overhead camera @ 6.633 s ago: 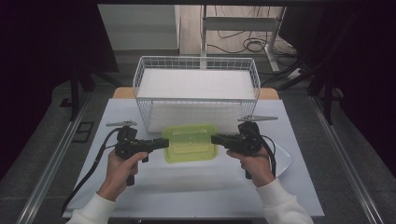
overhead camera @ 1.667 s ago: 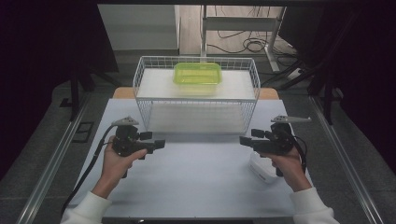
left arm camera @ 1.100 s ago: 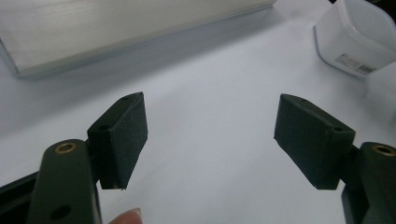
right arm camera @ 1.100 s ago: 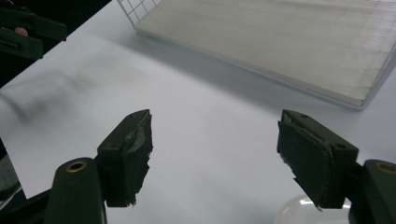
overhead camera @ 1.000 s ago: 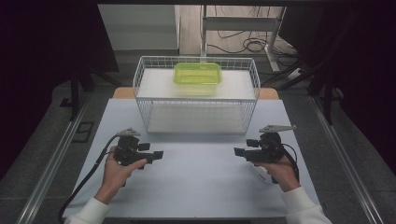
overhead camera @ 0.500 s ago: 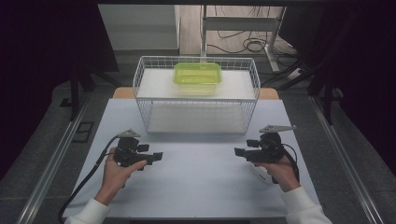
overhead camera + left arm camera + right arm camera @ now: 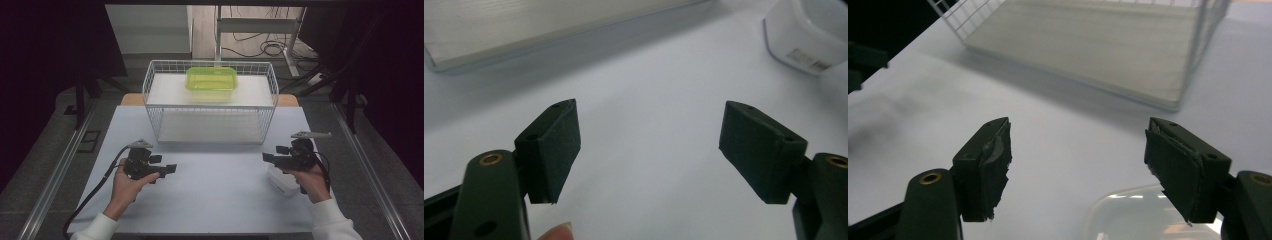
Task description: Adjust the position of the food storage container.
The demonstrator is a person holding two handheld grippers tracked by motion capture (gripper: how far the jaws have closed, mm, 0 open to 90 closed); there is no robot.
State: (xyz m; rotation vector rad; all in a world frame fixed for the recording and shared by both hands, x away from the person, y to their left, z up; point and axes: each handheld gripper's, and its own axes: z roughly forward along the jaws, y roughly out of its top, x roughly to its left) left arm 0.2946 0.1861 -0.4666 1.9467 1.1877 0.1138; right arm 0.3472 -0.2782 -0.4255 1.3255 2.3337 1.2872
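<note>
A lime-green lidded box [image 7: 211,80] rests on the top shelf of the white wire rack [image 7: 210,107] at the back of the table. My left gripper [image 7: 169,169] hovers low over the white tabletop at front left, pointing right, jaws open and empty [image 7: 649,135]. My right gripper [image 7: 267,158] is at front right, pointing left, its jaws also open with nothing between them [image 7: 1075,155]. A white translucent container [image 7: 281,182] lies on the table just under my right hand; it also appears ahead of the left jaws [image 7: 811,35] and below the right jaws [image 7: 1135,212].
The rack's lower shelf board [image 7: 1083,45] is bare. The white table mat [image 7: 215,195] stretches between the two grippers. Dark floor and metal rails [image 7: 55,175] flank the table on both sides.
Several seconds ago both grippers held the green box in front of the rack; it now sits on the top shelf. In the last half second my right hand shifted slightly right. The left stayed still.
</note>
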